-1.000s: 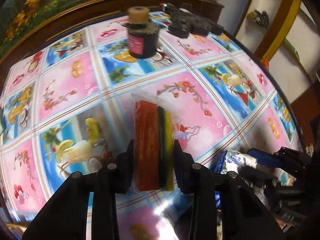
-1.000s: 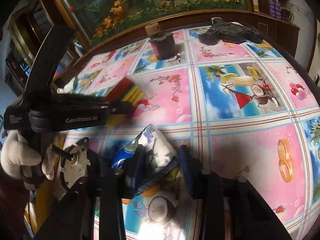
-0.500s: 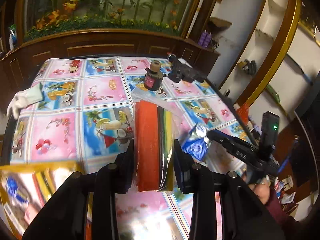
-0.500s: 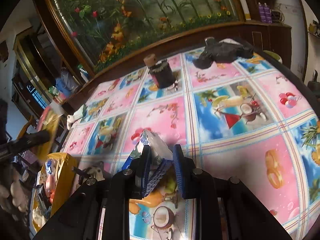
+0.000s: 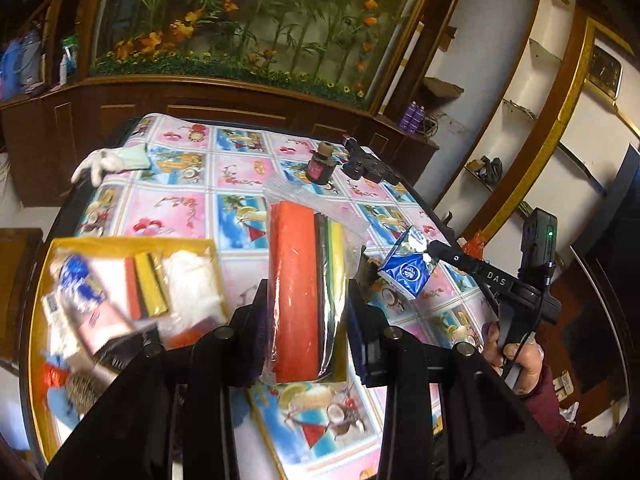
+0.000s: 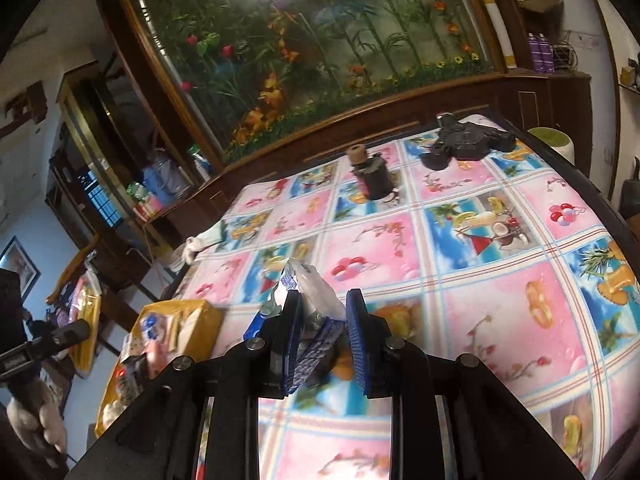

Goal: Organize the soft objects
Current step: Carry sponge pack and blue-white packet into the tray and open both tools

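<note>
My left gripper is shut on a clear bag of sponges, orange, black, green and yellow, held upright above the table. To its lower left lies a yellow box with sponges, cloths and packets inside. My right gripper is shut on a blue and white tissue packet, lifted off the tablecloth. In the left wrist view that tissue packet hangs at the tip of the right gripper, to the right of the sponge bag. The yellow box shows at lower left in the right wrist view.
A dark jar with a cork lid and a black device stand at the table's far end. A white glove lies on the far left corner. A wooden cabinet with a flower panel runs behind the table.
Both grippers rose off the table. The left one carried the sponge bag back and left, bringing the yellow box into view. The right one closed on the tissue packet and lifted it.
</note>
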Motion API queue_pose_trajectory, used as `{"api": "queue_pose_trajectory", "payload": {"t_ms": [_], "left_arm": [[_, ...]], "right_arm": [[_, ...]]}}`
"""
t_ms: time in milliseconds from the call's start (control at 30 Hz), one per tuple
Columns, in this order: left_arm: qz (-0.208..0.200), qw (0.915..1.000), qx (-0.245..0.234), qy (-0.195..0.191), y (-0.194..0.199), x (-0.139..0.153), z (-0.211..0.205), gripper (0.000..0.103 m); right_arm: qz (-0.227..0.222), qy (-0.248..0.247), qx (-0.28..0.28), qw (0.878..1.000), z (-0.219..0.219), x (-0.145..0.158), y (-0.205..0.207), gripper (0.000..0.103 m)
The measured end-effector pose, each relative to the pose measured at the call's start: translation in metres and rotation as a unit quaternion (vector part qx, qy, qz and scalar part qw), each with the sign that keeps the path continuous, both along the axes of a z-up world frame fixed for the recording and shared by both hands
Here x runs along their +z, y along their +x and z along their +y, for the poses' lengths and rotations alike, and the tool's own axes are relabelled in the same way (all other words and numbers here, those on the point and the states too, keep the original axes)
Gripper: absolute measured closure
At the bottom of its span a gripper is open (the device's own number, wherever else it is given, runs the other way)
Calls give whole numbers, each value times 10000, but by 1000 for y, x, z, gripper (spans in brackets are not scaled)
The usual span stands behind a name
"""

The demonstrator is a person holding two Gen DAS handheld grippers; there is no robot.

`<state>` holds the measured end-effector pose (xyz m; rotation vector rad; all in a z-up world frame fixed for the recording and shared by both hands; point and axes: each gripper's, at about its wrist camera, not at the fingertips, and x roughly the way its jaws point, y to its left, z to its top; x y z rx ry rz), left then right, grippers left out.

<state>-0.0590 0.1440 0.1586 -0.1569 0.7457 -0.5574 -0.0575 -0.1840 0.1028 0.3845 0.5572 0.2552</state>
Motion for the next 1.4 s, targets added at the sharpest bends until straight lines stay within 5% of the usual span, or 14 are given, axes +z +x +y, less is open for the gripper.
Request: {"api": "queue_pose_trajectory", "payload": {"t_ms": [633, 1000, 1267, 1400], "left_arm": [[288, 9909, 1143, -644, -71, -56, 105, 72], [315, 9855, 1666, 44, -68, -84, 114, 71], [531, 9794, 1897, 436, -55, -101, 112, 70], [482, 9773, 2029, 378, -56, -99, 118, 57]], "right_arm": [[271, -119, 1374, 9901, 105, 16, -43, 81], [706, -275, 2211, 9723, 172, 2, -34, 80], [1021, -1049, 2606, 9543, 234, -17, -27, 80], [1038, -1407, 2549, 9510, 249, -23, -24, 76]]}}
